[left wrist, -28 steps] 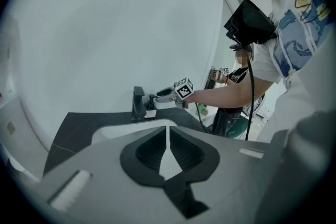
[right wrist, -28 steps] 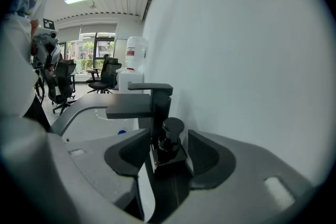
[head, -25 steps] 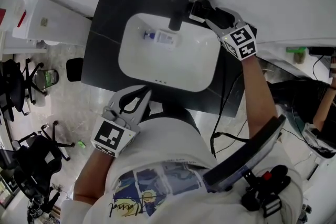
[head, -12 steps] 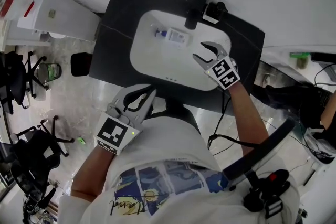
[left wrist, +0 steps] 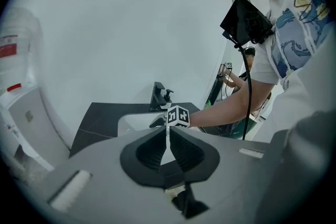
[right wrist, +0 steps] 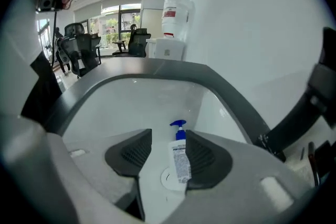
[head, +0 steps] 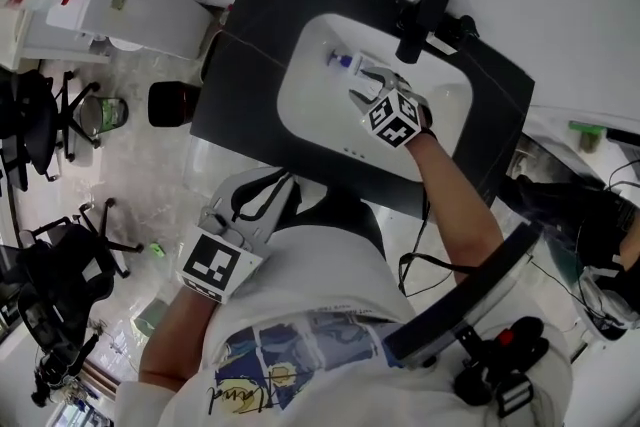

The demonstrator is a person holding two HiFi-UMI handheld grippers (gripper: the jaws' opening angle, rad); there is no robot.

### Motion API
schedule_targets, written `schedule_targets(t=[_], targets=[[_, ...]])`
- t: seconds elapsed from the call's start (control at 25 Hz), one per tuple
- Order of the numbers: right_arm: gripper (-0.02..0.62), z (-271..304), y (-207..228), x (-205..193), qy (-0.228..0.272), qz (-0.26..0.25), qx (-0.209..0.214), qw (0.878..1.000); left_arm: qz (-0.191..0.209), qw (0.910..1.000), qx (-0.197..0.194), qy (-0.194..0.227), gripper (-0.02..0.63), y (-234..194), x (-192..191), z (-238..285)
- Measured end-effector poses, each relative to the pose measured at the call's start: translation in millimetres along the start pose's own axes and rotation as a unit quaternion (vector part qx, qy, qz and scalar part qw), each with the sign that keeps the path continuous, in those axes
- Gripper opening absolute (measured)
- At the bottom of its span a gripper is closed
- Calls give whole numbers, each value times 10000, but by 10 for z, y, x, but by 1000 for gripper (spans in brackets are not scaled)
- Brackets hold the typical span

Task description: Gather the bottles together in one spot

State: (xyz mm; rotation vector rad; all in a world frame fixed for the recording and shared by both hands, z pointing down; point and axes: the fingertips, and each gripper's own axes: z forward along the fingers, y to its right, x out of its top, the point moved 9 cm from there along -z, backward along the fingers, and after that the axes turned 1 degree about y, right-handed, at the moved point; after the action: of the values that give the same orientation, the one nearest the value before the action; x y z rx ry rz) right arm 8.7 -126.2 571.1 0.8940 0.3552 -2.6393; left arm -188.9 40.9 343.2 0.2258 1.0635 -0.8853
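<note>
Right tongs (right wrist: pixel 169 136): spread wide, pinching nothing; angled steeply down into the basin (head: pixel 450 105).
Left tongs (left wrist: pixel 168 139): pressed together, empty; held back by the torso, well apart from the basin.
Bottle (right wrist: pixel 180 160): white, blue pump top; lying on its side on the basin floor, between the jaws of the right tongs.
Offset: off centre in the gap, hard against the right-hand jaw as seen along the tongs, clear space on the other side; contact with that jaw not determinable.
Long axis: in line with the way the right tongs point, pump end away from them, base toward them; jaws therefore across the narrow body.
Nearer hand: right, by far.
Next move, judged: slight shift toward the right-hand jaw to centre the body, then closing.
Risk, judged: smooth round body on glazed surface, liable to roll or skid out.
Drain (right wrist: pixel 167 178): directly below the right tongs, beside the bottle's base.
Other bottles: none visible.
Counter (head: pixel 260 65): dark slab around the white basin.
Faucet (head: pixel 420 10): black, beyond the right tongs.
Room: pale wall behind the faucet, water dispenser (right wrist: pixel 176 16) past the counter's end, office chairs (head: pixel 40 115) on a glossy floor.
</note>
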Motion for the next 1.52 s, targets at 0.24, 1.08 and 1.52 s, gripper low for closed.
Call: schedule_targets(t=[0.24, 1.08, 1.52], targets=[[181, 520, 132, 107, -361, -262, -303, 9985, -141, 9997, 201, -86, 23, -184, -100, -139], [126, 1158, 188, -28, -1340, -824, -524, 9862, -313, 9985, 352, -287, 23, -379, -247, -247], [121, 522, 91, 13, -496, -257, -874, 9946, -98, 9997, -59, -218, 23, -164, -165, -37]])
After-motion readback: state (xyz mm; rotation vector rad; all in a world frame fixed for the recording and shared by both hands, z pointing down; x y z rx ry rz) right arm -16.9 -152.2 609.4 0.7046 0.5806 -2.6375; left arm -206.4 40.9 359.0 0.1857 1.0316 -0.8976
